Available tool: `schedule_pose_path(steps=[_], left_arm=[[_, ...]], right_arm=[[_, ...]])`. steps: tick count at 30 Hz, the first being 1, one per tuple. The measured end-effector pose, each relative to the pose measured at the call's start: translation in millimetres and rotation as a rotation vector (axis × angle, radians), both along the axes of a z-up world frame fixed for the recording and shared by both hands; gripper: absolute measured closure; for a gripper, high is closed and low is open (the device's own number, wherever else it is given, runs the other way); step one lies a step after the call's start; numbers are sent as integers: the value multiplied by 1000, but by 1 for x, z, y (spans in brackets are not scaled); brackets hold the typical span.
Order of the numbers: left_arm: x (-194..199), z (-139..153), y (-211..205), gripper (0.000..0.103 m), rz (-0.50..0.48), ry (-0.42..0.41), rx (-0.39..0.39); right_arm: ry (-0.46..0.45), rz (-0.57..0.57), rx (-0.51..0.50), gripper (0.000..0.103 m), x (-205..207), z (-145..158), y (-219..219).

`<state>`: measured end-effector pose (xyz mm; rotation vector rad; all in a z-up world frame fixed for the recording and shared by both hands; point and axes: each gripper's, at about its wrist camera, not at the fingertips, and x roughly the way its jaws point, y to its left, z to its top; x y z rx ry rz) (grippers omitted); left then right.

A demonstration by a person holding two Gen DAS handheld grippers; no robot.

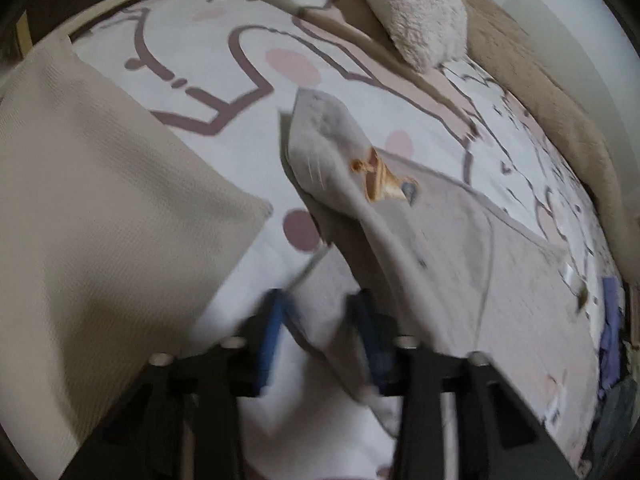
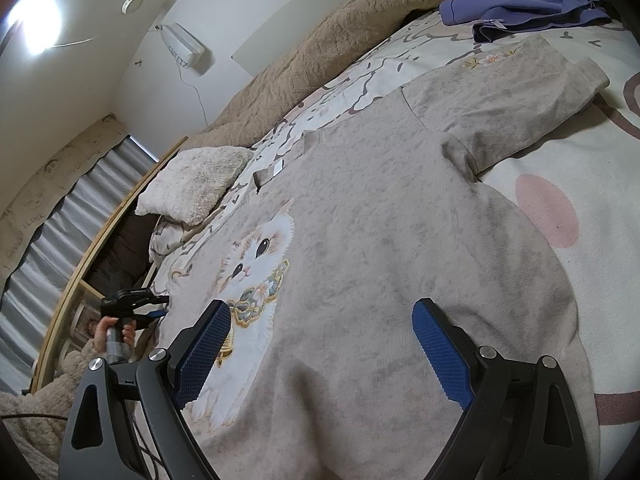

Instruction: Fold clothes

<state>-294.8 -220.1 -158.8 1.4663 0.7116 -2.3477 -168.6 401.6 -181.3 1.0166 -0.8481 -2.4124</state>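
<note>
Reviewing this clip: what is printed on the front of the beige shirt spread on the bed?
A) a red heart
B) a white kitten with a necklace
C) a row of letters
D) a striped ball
B: the right wrist view shows a white kitten wearing a necklace on the beige shirt.

Right hand-held gripper [image 2: 322, 322] wide open

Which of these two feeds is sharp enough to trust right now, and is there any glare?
Left wrist view: motion-blurred, left gripper fingers and grey shirt edge smeared. Right wrist view: sharp, cat print and right gripper crisp; ceiling light blows out the top left corner only.
</note>
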Motion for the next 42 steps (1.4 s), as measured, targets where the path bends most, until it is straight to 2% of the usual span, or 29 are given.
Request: schedule_pose_path(steps=[3, 6, 9, 12, 15, 16, 18, 19, 23, 26, 29, 31, 33, 37, 40, 42], left_arm=[[12, 15, 4, 92, -10, 50, 5], [43, 43, -4, 92, 24, 105, -94], [57, 34, -16, 92, 30, 34, -48], [50, 7, -18, 86, -1, -67, -68], [50, 6, -17, 85, 20, -71, -75], [49, 9, -14, 81, 23, -94, -99], [47, 17, -5, 60, 23, -145, -163], [46, 22, 1, 56, 15, -169, -198], [36, 49, 30, 55, -94, -263, -335], [43, 80, 49, 55, -178, -300, -444], [43, 121, 74, 55, -255, -267, -582], [49, 152, 88, 53, -298, -203, -624], [58, 177, 95, 40, -314, -137, -619], [101, 204, 99, 40, -369, -44, -520], [158, 199, 96, 40, -440, 22, -420], [201, 186, 89, 40, -485, 54, -347]], right_arm=[[1, 0, 0, 11, 0, 0, 0], [2, 0, -3, 11, 0, 0, 0], [3, 0, -3, 11, 0, 0, 1], [2, 1, -3, 11, -1, 0, 1], [0, 1, -1, 11, 0, 0, 1], [0, 1, -2, 11, 1, 0, 0], [0, 1, -5, 11, 1, 1, 0], [1, 1, -8, 11, 1, 1, 0], [2, 0, -20, 11, 2, 0, 1], [-2, 1, -19, 11, 2, 1, 1], [-14, 3, -8, 11, 1, 1, -1], [-29, 6, 18, 11, -1, 2, -4], [-50, 10, 74, 11, -3, 4, -11], [-102, 25, 237, 11, -2, 10, -31], [-133, 50, 383, 13, 9, 19, -47], [-139, 64, 382, 17, 25, 27, -50]])
